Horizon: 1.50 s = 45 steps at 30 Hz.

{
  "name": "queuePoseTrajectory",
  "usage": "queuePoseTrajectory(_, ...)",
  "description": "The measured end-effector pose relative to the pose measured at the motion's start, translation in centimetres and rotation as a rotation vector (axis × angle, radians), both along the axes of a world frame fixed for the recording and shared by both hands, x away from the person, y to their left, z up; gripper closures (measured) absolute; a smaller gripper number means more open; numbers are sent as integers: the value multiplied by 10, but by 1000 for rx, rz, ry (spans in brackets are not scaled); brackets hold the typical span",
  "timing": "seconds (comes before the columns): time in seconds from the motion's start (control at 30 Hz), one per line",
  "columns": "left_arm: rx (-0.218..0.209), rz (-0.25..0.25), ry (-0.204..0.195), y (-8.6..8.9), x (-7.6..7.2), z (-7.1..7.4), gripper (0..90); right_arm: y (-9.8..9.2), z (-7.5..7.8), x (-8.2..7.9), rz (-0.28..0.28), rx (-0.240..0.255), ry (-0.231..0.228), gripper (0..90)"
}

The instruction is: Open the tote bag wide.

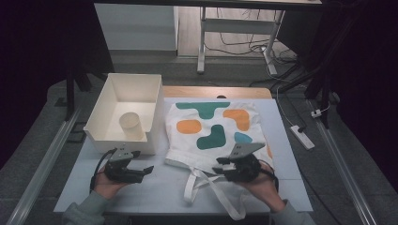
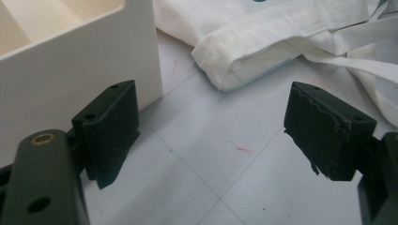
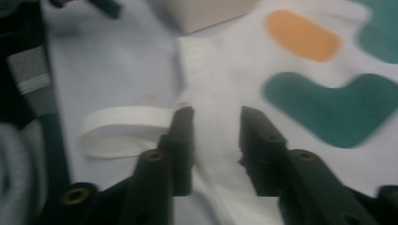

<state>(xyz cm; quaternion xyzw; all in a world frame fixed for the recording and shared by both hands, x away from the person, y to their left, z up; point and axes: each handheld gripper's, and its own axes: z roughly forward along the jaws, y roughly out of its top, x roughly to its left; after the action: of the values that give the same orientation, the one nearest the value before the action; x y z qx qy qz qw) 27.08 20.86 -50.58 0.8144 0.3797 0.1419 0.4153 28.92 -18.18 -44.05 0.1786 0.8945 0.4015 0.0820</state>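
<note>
High view: white tote bag [image 1: 213,129] with teal and orange patches lying flat on tabletop [image 1: 159,187], handles [image 1: 202,185] trailing toward near edge. Right tool [image 1: 229,165] poised over bag's hemmed mouth, jaws parted, nothing gripped. Left tool [image 1: 141,172] released wide, resting near front of cream bin [image 1: 123,110] holding a cup [image 1: 131,125]. Right gripper view: blurred, hem between jaws, pads apparently not pressing. Risks judged: pinching one fabric layer only, so mouth fails to open; loose handle snagging a jaw; bag dragging across tabletop.
</note>
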Motion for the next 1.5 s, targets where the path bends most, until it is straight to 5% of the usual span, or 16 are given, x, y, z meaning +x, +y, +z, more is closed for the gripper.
queuePoseTrajectory(0.17, 1, -3, -2, 0, -1, 0, 191, 14, -15, -29, -7, -96, 37, 393)
queuePoseTrajectory(0.37, 0, -5, 0, 0, -1, 0, 191, 9, -29, -39, -50, -160, 62, 388)
queuePoseTrajectory(0.43, 2, -6, 1, -1, 0, 0, 190, 5, -34, -42, -60, -188, 75, 459)
queuePoseTrajectory(0.53, 5, -7, 2, -1, 0, 0, 190, -3, -36, -41, -68, -211, 83, 740)
queuePoseTrajectory(0.6, 3, -6, 1, -1, 0, 0, 190, -5, -31, -40, -71, -192, 57, 812)
queuePoseTrajectory(0.8, 2, -5, 3, -1, 0, 0, 190, -8, -10, -36, -87, -146, -32, 834)
queuePoseTrajectory(1.0, 2, -4, 2, -1, 0, 0, 191, -16, 11, -10, -123, -75, -129, 835)
queuePoseTrajectory(1.37, 2, -4, 5, -1, 1, -1, 190, -18, 23, 25, -167, -35, -211, 835)
queuePoseTrajectory(1.5, 1, -3, 4, 0, 1, -1, 191, -18, 25, 49, -192, -8, -220, 834)
